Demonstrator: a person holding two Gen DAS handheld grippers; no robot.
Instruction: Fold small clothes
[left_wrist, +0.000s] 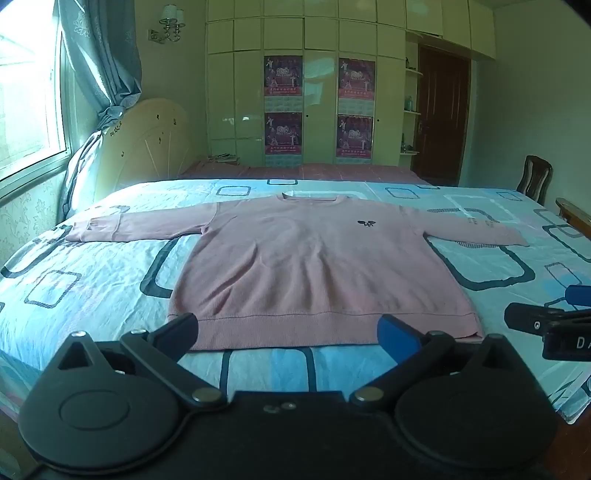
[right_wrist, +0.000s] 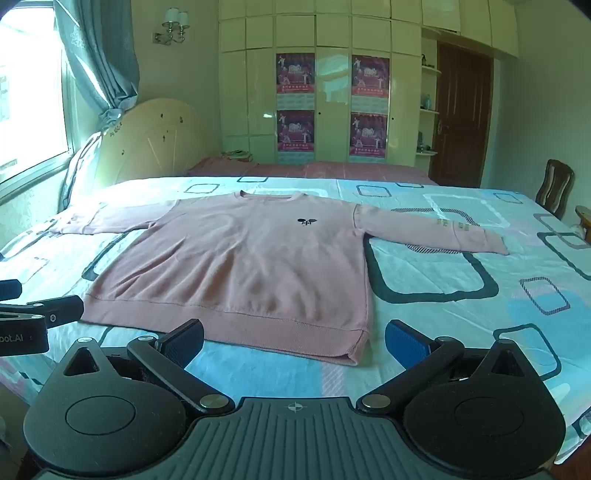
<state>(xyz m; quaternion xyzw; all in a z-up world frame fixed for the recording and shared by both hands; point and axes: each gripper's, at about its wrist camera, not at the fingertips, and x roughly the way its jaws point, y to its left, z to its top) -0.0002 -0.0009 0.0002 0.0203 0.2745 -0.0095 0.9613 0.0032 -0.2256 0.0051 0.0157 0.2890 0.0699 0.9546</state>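
A pink sweater (left_wrist: 314, 266) lies flat, front up, sleeves spread, on the bed (left_wrist: 92, 280). The left claw (left_wrist: 288, 332), spread wide and empty, hovers near its hem; the right claw (right_wrist: 293, 338), equally wide and empty, sits seemingly just short of the hem's right corner

A pink sweater (right_wrist: 236, 266) lies flat on the bed (right_wrist: 461, 317), sleeves spread. The right gripper (right_wrist: 293, 338) hovers wide open before the sweater's hem, empty.

Patterned bedsheet (left_wrist: 110, 258), wardrobe (left_wrist: 251, 92), perhaps chair (left_wrist: 535, 181)
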